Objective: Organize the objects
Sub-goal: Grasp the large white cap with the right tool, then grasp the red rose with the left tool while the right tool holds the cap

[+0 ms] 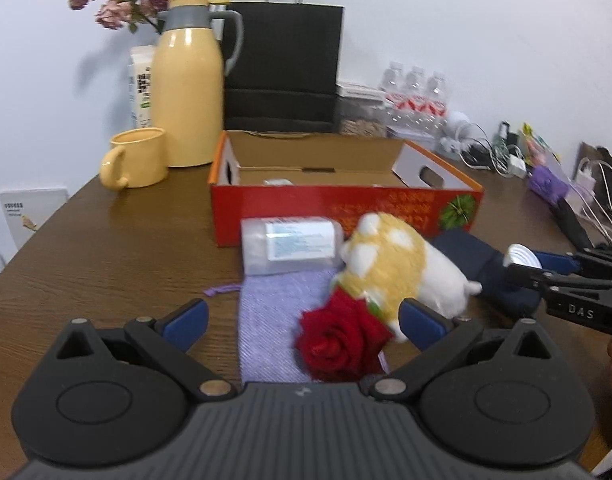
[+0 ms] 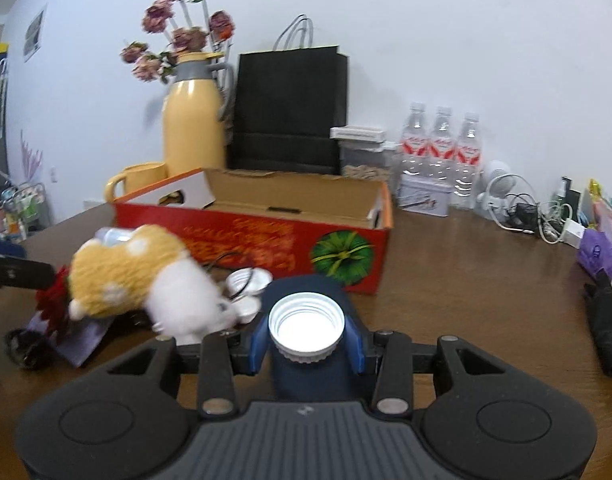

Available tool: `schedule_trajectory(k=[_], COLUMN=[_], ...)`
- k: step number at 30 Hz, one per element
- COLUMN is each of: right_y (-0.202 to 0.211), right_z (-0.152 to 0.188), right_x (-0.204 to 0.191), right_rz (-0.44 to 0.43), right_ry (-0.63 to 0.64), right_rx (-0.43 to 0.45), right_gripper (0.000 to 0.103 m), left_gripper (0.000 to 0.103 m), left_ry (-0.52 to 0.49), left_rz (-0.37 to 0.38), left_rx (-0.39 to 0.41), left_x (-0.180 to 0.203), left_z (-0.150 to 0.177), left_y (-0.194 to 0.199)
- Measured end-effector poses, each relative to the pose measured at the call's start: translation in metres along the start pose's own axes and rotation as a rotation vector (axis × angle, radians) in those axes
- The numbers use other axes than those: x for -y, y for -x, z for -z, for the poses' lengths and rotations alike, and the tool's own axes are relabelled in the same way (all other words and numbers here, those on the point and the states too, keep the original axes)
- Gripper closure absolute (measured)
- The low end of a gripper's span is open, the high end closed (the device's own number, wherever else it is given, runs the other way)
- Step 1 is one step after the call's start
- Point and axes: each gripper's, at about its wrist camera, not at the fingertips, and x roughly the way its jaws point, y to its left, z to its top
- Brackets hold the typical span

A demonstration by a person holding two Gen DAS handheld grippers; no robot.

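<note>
The right gripper (image 2: 306, 350) is clamped, jaws partly closed, on a dark blue bottle (image 2: 310, 376) with an open white threaded neck (image 2: 305, 326); both blue pads press its sides. The likely step is stowing it in the red cardboard box (image 2: 266, 236), which stands open just beyond. Carry the bottle upright, clear the near wall of the box, and lower it onto bare floor before releasing. Avoid the plush toy (image 2: 146, 280) and the loose white caps (image 2: 248, 280) lying in front of the box.

The left gripper (image 1: 302, 320) stands wide open and holds nothing. A red rose (image 1: 338, 340) lies between its fingers on a lilac cloth (image 1: 274, 320); whether a pad touches the rose is unclear through the blur. Keep it clear of the right gripper's path across the tabletop (image 1: 126, 260)
</note>
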Motion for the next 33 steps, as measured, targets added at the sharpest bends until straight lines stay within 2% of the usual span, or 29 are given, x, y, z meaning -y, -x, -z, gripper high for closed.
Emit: schedule_trajectory(k=[5,7,11,13,16,22,33], right_y=[0.0,0.0,0.0,0.002,0.001,0.001,0.005], right_z=[0.004,0.005,0.009,0.009,0.008,0.008,0.008], right_x=[-0.015,-0.018,-0.023,-0.024,-0.022,-0.024,-0.023], right_rz=[-0.02,-0.022,-0.022,-0.02,-0.011,0.006,0.019], right_ry=[0.004,0.002,0.001,0.003,-0.001,0.01,0.008], right_rx=[0.003,0.004,0.009,0.014,0.013,0.015,0.039], right_gripper=[0.064,0.064,0.064,0.064,0.064,0.064,0.064], left_gripper=[0.003,0.018,0.039,0.057,0.067,0.073,0.074], left_ry=[0.002,0.0,0.007,0.003,-0.005,0.028,0.062], left_rz=[0.032,0.057,0.115,0.14,0.141,0.127,0.1], left_rx=[0.003,0.004,0.011,0.011,0.019,0.055,0.152], left_x=[0.0,-0.001,-0.003,-0.003,-0.002,-0.009,-0.023], left_z=[0.008,0.01,0.013,0.014,0.017,0.021,0.012], left_y=[-0.006,-0.008,-0.007,-0.006,-0.004,0.007,0.026])
